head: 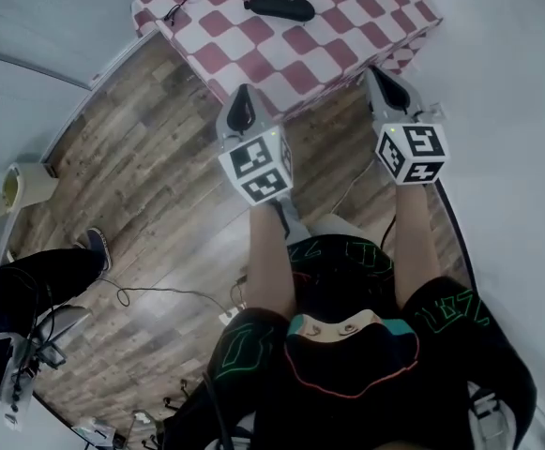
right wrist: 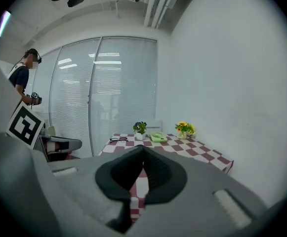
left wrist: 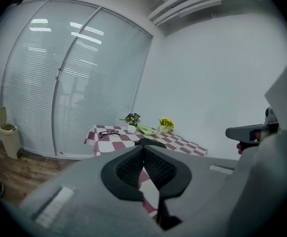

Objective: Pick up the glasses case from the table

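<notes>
The black glasses case [head: 279, 5] lies on the table with the red-and-white checked cloth [head: 347, 26], far from me. In the left gripper view its top [left wrist: 151, 142] peeks just over the jaws. My left gripper [head: 241, 98] is shut and empty, held over the floor just short of the table's near edge. My right gripper [head: 383, 75] is shut too, with nothing in it, level with the table's near corner. In each gripper view the pads meet in a closed line, left gripper [left wrist: 144, 150] and right gripper [right wrist: 143, 150]. The right gripper view hides the case behind its jaws.
A pair of black glasses [head: 180, 3] lies at the table's left end. Two small flower pots [left wrist: 132, 120] [left wrist: 166, 125] and a green object [left wrist: 146, 130] stand at its far side. A bin [head: 19, 186], another person's leg [head: 37, 284] and a cable [head: 159, 293] are on the wooden floor at the left.
</notes>
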Tool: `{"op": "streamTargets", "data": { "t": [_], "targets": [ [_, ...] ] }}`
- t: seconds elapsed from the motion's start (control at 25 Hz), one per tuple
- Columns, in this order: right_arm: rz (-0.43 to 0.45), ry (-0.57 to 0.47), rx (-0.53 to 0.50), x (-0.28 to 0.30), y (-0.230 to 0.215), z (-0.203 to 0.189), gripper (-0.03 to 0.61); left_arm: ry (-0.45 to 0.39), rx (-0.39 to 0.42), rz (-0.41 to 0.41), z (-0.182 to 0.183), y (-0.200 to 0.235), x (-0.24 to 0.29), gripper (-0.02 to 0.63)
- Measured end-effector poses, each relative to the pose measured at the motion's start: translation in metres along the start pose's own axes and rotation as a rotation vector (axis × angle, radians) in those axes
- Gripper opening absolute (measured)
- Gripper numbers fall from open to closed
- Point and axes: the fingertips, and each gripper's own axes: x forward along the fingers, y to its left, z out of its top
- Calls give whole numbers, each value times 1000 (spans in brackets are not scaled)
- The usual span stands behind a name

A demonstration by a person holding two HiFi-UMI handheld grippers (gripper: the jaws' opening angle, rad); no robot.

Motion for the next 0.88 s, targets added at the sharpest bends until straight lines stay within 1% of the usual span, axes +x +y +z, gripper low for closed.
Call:
{"op": "streamTargets", "data": {
  "t": [0.08,0.28,0.36,0.56,0.68,0.88],
  "targets": [
    [-7,7,-7,4,-2,1,5,-4,-6,-13,2,-2,7,8],
    [-17,-29,-43,13,-9,25,5,-43,-22,-30,25,-5,28,8],
    [-33,-44,-49,15,-19,32,5,-55,-19,-49,34,-12,39,8],
    [-70,-102,-47,24,-52,58,3,-119,8,-88,67,-34,63,8],
    [-59,-135,-42,38,-65,68,3,-145,21,-71,81,-35,78,8],
    [8,-150,-48,83,-75,82,3,-162,22,3,94,-20,106,8]
  ]
}}
